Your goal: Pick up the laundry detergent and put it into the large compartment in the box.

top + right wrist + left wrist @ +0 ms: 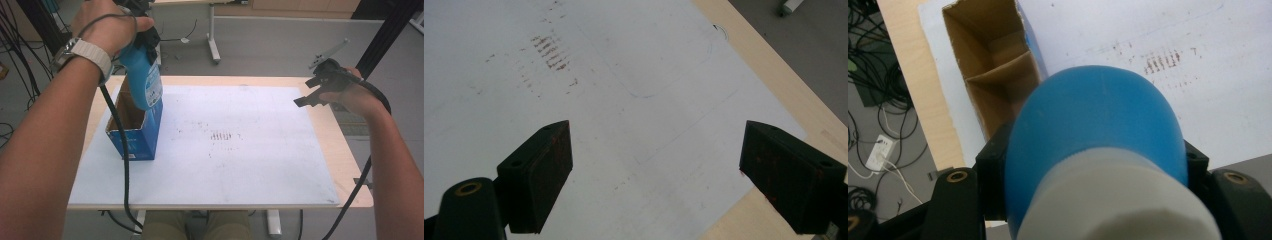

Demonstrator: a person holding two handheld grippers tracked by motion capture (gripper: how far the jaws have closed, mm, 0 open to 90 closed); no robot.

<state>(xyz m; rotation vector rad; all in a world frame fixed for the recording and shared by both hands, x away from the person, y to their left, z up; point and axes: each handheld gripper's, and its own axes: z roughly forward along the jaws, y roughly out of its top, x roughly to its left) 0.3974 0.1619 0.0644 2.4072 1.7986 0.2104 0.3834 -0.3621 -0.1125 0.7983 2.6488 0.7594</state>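
My left gripper (143, 40) is shut on a blue bottle (146, 82) with a white cap, held by its upper part and hanging base-down at the left of the table. Just under it stands an open blue cardboard box (134, 135). In the left gripper view the bottle (1098, 115) sits between the jaws of my left gripper (1093, 167), and the box (993, 70) beyond shows a brown inside with a cardboard divider. My right gripper (306, 93) hovers open and empty over the mat's right edge. In its own view the right gripper (659, 155) has its jaws wide apart.
A white mat (225, 150) with faint reddish marks in the middle covers most of the wooden table (350, 155). Cables trail from both grippers past the table's front edge. On the floor to the left lie more cables (878, 145).
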